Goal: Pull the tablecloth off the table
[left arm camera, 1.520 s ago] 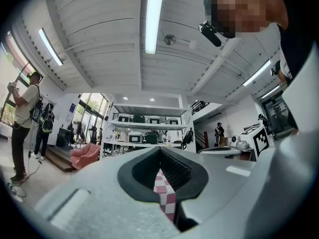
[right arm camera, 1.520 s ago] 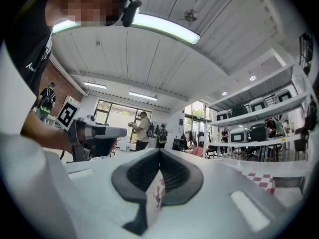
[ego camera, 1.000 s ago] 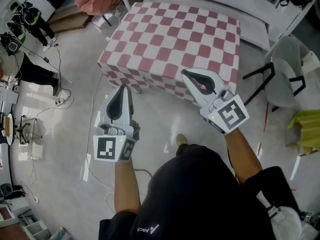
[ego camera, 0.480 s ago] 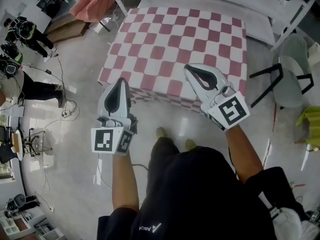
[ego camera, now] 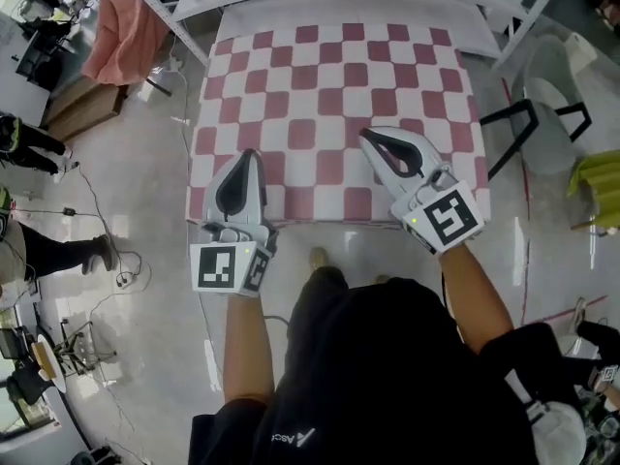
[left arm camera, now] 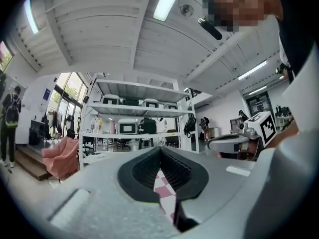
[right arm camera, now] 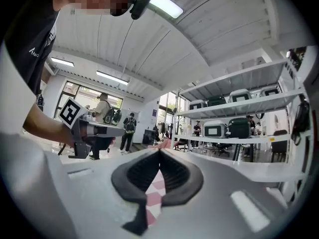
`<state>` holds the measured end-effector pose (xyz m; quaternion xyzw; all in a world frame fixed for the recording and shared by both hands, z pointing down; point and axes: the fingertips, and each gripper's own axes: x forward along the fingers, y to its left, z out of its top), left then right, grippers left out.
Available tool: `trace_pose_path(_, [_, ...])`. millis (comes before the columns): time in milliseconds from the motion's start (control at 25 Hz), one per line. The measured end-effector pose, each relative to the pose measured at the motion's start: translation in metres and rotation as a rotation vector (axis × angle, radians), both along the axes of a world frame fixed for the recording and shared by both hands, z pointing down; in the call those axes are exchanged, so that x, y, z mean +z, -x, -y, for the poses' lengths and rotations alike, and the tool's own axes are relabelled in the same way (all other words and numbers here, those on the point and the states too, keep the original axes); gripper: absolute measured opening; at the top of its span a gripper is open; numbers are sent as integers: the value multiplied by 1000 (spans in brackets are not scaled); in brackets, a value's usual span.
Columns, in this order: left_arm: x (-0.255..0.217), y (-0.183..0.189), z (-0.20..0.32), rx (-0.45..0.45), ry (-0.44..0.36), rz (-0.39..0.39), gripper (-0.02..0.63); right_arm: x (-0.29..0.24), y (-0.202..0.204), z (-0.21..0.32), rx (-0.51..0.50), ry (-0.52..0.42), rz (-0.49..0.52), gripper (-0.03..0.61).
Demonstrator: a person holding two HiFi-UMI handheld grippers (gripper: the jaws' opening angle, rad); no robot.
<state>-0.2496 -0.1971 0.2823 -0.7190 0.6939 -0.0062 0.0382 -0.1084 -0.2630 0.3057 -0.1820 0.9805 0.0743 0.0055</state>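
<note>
A red-and-white checked tablecloth covers the table straight ahead and hangs over its near edge. My left gripper hovers above the near left part of the cloth, jaws shut and empty. Over the near right part, my right gripper is likewise shut with nothing in it. In the left gripper view the black pads meet at the tip of the left gripper, with checked tablecloth showing below them. The right gripper view shows the right gripper closed the same way above the tablecloth.
A grey chair stands right of the table, a yellow-green object beyond it. A pink cloth hangs at the upper left. Cables and a person's leg lie on the floor at left. White shelving stands behind the table.
The person has stepped up to the table's near edge. Both grippers, still shut, have gone from over the floor to above the near part of the cloth.
</note>
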Motion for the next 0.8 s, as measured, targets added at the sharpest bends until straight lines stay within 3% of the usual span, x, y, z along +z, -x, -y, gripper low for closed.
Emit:
trace_pose_path(320, [27, 70, 47, 145, 56, -60, 9, 23, 49, 31, 242, 78, -49, 2])
trace_pose_path(600, [77, 106, 83, 185, 217, -155, 14, 63, 54, 55, 384, 193, -130, 2])
trace_pose_path(680, [91, 110, 93, 184, 264, -183, 14, 78, 50, 64, 402, 234, -157, 85])
trace_pose_path(760, [105, 113, 102, 178, 313, -200, 22, 93, 45, 73, 416, 269, -182, 91])
trace_pose_path(800, [113, 114, 107, 171, 338, -205, 76, 100, 42, 78, 423, 284, -196, 101])
